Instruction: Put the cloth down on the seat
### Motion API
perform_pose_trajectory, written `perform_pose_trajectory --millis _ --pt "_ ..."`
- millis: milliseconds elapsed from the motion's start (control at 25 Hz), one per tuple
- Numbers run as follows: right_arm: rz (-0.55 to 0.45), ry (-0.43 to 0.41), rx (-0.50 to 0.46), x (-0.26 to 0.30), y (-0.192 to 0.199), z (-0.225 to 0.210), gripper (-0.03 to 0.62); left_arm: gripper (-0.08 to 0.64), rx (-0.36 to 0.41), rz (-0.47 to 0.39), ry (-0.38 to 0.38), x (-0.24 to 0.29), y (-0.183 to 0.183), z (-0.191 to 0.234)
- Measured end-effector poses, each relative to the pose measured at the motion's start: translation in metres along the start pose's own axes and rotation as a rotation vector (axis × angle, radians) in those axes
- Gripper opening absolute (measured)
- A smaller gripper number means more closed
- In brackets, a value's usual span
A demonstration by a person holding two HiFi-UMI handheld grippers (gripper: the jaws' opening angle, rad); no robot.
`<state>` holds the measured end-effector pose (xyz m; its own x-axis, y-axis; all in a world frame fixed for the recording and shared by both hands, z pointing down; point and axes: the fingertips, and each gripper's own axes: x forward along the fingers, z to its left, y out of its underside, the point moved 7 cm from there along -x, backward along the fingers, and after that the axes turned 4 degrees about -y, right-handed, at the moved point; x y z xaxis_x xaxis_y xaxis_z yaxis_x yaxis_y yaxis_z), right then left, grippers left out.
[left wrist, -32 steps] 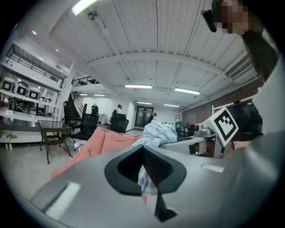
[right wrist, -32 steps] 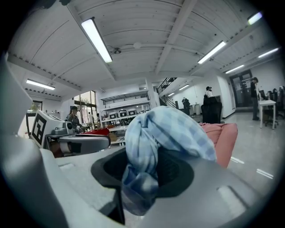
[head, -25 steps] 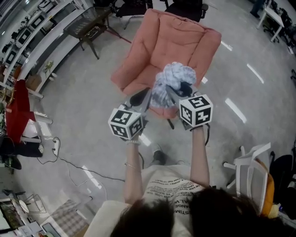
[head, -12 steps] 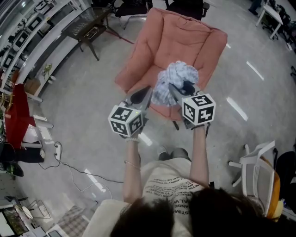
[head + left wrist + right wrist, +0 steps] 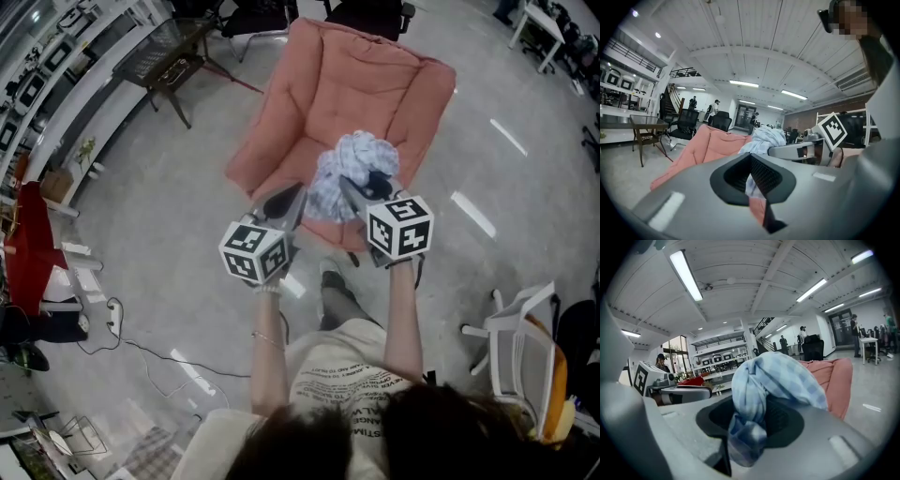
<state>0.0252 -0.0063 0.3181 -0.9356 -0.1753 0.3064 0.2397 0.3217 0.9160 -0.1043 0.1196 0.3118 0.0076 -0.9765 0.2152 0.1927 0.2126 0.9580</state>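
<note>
A bunched pale blue checked cloth (image 5: 352,164) is held up over the front of a pink armchair (image 5: 347,84). My right gripper (image 5: 361,187) is shut on the cloth. In the right gripper view the cloth (image 5: 768,376) fills the jaws, with a tail hanging down through them. My left gripper (image 5: 286,202) is beside the cloth on its left, with its jaws apart. Through that gap the left gripper view shows the cloth (image 5: 764,138) and the armchair (image 5: 712,145) behind. The seat cushion (image 5: 300,150) lies below and beyond both grippers.
A dark side table (image 5: 164,56) stands left of the armchair, with white shelving (image 5: 56,84) along the far left. A white chair (image 5: 511,347) is near my right side. Cables (image 5: 141,328) trail on the floor at the left. Black office chairs (image 5: 375,14) stand behind the armchair.
Both grippers keep the same pose with the cloth still in the right one. The armchair shifts slightly in view and a foot now shows on the floor below the grippers.
</note>
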Motion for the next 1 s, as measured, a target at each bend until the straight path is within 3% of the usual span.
perform_pose_trajectory --millis 600,1000 --pt "0.075 0.045 0.053 0.091 -0.023 -0.083 0.164 -0.002 -0.067 0.049 0.031 0.104 -0.012 0.084" --pt "0.171 0.019 0.136 0.145 -0.012 -0.121 0.164 -0.002 -0.114 0.118 0.048 0.163 -0.005 0.125"
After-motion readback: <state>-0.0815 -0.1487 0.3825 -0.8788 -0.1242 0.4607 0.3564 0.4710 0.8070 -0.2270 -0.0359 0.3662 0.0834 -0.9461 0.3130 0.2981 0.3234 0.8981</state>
